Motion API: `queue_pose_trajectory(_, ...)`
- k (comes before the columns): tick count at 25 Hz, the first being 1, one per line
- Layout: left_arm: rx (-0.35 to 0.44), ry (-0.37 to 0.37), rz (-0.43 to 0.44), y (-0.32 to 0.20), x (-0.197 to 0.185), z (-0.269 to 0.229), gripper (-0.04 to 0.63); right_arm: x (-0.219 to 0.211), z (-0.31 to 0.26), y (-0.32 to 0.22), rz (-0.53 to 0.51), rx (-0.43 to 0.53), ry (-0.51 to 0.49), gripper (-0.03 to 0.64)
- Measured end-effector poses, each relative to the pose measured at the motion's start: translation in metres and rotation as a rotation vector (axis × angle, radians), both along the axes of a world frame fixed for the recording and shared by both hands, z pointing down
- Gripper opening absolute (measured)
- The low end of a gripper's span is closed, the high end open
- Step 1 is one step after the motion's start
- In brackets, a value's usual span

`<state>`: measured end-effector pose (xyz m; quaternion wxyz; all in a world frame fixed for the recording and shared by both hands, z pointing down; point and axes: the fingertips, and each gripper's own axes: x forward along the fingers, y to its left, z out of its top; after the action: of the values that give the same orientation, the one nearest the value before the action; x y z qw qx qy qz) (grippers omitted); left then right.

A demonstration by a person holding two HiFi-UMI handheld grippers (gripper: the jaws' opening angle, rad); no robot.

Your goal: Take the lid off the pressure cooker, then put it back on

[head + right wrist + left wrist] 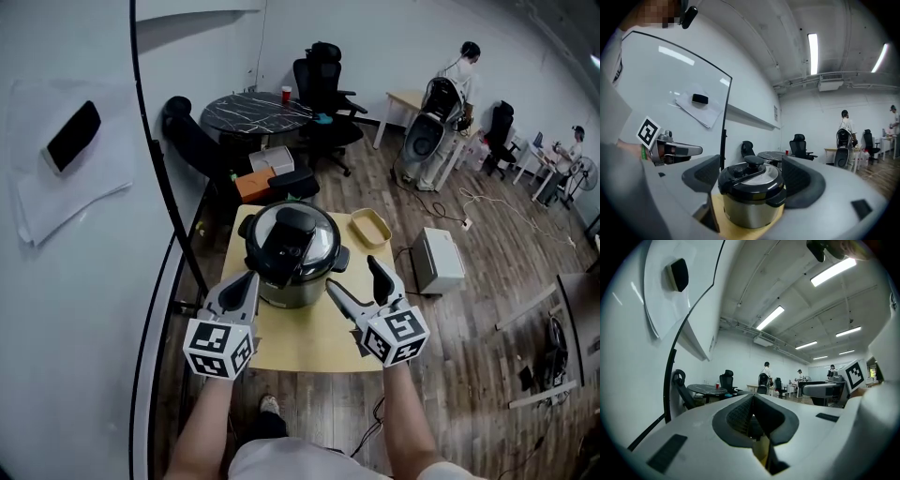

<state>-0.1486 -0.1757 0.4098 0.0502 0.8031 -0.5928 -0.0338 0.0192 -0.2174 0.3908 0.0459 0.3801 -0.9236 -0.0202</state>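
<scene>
Fingers [738, 416] of your left gripper [251, 276] are pressed together with nothing between them. Those [700, 173] of your right gripper [352, 273] are spread wide and hold nothing.

Between the two grippers stands the cooker [292, 267], on a yellow table [309, 345] and towards its far left part. Its lid [292, 234] is on, with the black handle across the top. Your left gripper points at the cooker's near left side, its tip just beside the steel wall; you cannot tell from these views whether it touches. Your right gripper lies at the near right, its inner finger close to the black side handle and its outer finger well clear. Seen along the right jaws, the cooker sits framed in the gap but beyond the fingertips, not clasped.

At the table's far right corner lies a shallow yellow tray [371, 226], apart from the cooker. A black pole [173, 211] slants down along the whiteboard [56, 309] on your left to the table's left edge, close beside your left gripper. Behind the table are an orange box [255, 186], a round dark table [251, 114] with a red cup [286, 93] on it, and office chairs [323, 80]. A white box [439, 260] sits on the floor to the right. People stand and sit at the far end of the room.
</scene>
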Motion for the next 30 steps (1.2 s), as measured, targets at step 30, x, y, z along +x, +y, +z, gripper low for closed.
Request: queue_pose_trajectory(30, -0.081, 0.03, -0.137, -0.095, -0.05, 0.023, 0.014, -0.113, 0.054, -0.133, -0.39, -0.161, 0.363, 0.376)
